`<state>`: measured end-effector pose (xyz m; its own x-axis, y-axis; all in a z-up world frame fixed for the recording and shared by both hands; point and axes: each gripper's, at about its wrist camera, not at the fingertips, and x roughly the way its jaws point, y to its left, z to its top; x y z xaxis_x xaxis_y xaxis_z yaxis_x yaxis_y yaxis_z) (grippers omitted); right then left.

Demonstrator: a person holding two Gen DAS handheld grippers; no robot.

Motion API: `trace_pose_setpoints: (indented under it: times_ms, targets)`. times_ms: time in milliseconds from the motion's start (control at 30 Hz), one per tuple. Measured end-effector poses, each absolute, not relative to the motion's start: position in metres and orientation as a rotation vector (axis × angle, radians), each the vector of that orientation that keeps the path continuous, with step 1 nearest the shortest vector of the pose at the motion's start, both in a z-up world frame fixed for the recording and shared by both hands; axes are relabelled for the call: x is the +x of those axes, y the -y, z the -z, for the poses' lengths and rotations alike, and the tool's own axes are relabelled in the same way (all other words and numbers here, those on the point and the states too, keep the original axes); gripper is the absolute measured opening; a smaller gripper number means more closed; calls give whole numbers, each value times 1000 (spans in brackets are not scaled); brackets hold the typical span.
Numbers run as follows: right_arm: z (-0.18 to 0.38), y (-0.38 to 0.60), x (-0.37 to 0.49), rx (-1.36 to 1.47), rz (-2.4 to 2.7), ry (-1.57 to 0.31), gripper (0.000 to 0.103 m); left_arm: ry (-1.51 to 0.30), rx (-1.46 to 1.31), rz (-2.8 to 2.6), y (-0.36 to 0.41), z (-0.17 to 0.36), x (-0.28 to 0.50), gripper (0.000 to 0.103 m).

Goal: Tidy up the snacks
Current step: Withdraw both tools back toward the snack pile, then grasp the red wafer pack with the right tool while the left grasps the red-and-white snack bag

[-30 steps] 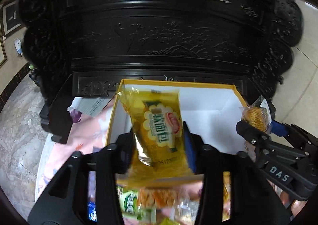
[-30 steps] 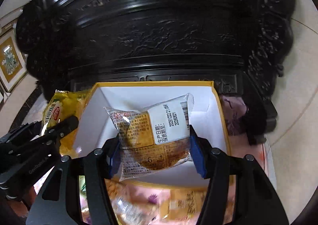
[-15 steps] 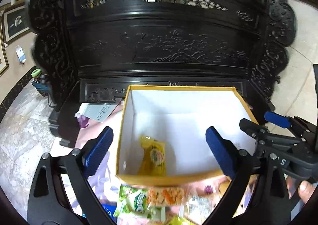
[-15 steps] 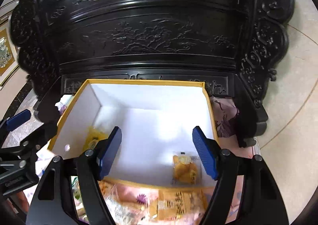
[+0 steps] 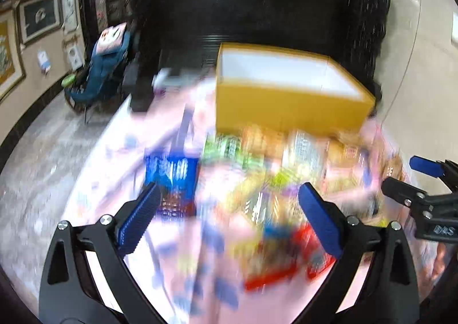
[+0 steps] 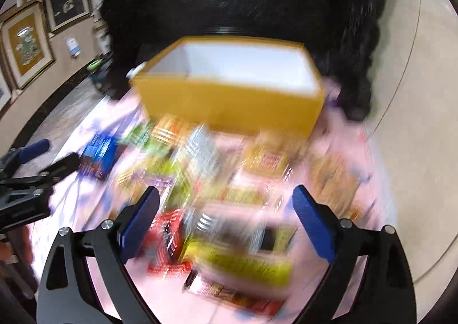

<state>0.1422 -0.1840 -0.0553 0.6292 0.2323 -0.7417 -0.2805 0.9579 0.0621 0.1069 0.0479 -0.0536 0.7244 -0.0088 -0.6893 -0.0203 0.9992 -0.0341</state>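
A yellow box (image 5: 286, 106) with a white inside (image 6: 229, 103) stands at the far side of the pink cloth; its contents are hidden from here. In front of it lies a blurred pile of snack packets (image 5: 272, 181) (image 6: 214, 181), with a blue packet (image 5: 171, 169) (image 6: 98, 152) at its left and a red one (image 6: 169, 238) near me. My left gripper (image 5: 229, 192) hangs above the pile, its jaws opening wide and nothing between them. My right gripper (image 6: 224, 192) does the same further right, also empty. Each shows in the other's view: right gripper (image 5: 400, 175), left gripper (image 6: 54, 153).
Dark carved wooden furniture (image 5: 272, 9) rises right behind the box. The pink cloth (image 5: 114, 158) ends at the left above a marble floor (image 5: 43, 152). A blue seat (image 5: 106, 66) stands by the left wall with framed pictures (image 6: 28, 46).
Both grippers let their packets drop into the box, opened wide, and pulled back and down from the box to above the snack pile. The view is now blurred by motion.
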Motion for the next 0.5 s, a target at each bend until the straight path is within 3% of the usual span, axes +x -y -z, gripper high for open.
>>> trace_pose_setpoints:
  times_ms: [167,500]
  targets:
    - [99,160,94,-118,-387,-866,94,-830,16,-25,-44,100,68,98]
    - [112,150,103,-68,-468,-885,94,-844,85,-47,-40,113,57,98]
